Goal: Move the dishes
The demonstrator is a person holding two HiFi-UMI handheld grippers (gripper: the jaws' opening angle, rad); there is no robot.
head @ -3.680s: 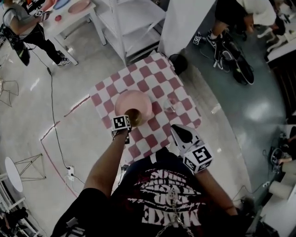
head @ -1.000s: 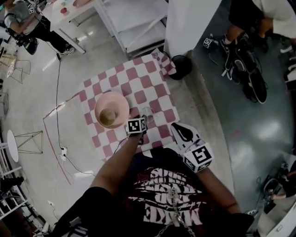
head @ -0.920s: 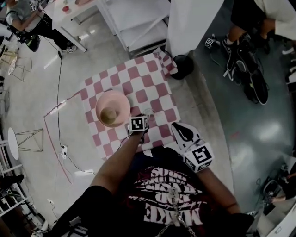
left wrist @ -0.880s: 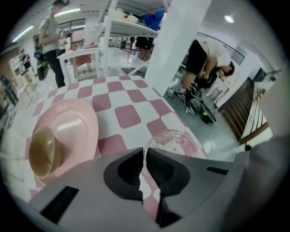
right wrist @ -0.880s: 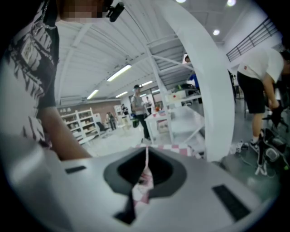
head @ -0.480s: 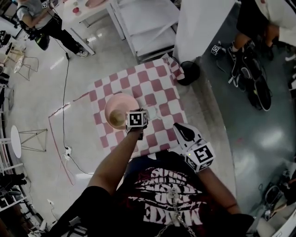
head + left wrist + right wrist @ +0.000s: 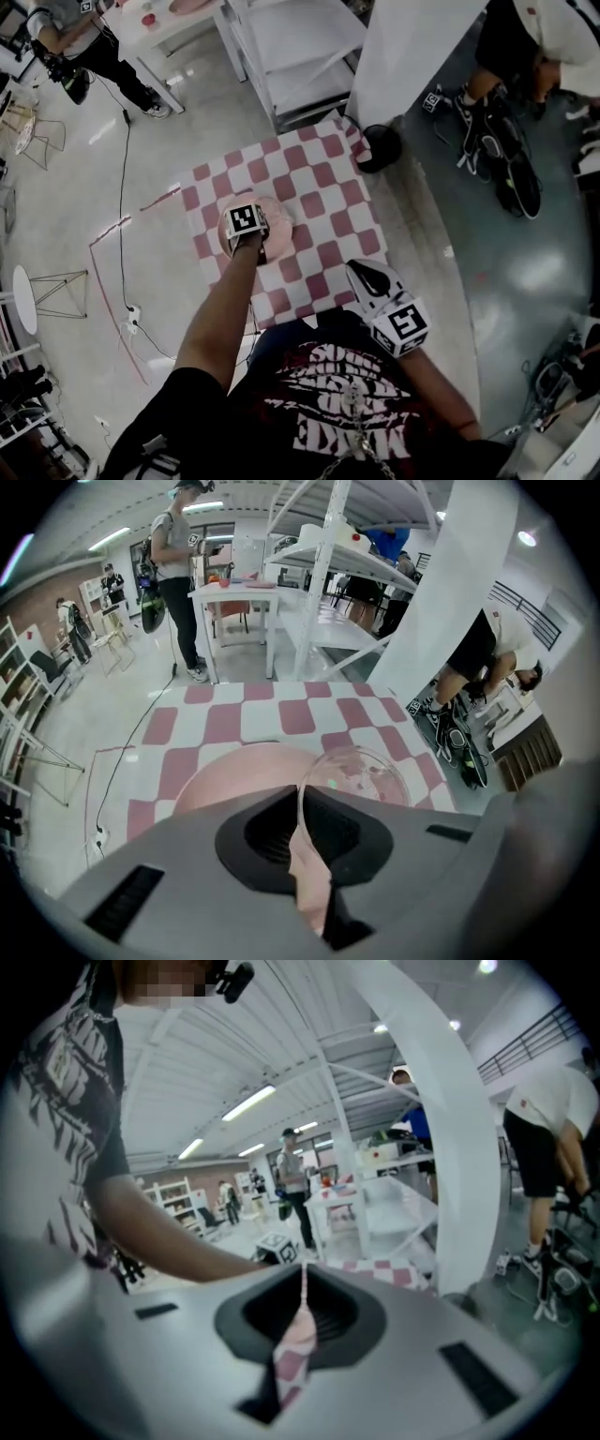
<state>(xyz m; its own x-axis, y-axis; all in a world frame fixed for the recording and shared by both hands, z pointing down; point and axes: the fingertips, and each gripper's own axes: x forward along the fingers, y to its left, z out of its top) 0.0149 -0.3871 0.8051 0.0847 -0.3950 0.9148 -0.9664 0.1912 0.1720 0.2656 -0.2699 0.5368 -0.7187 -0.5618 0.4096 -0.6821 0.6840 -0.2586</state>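
Table under red-white checked cloth (image 7: 323,192) — pink plate (image 7: 279,236) on cloth, toward left edge.

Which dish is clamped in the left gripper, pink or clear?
The clear glass bowl, gripped by its rim in the left gripper. The pink dish lies free on the checkered cloth.

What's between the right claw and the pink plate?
Nothing but bare checkered tablecloth lies between the right claw and the pink plate, as the head view shows.
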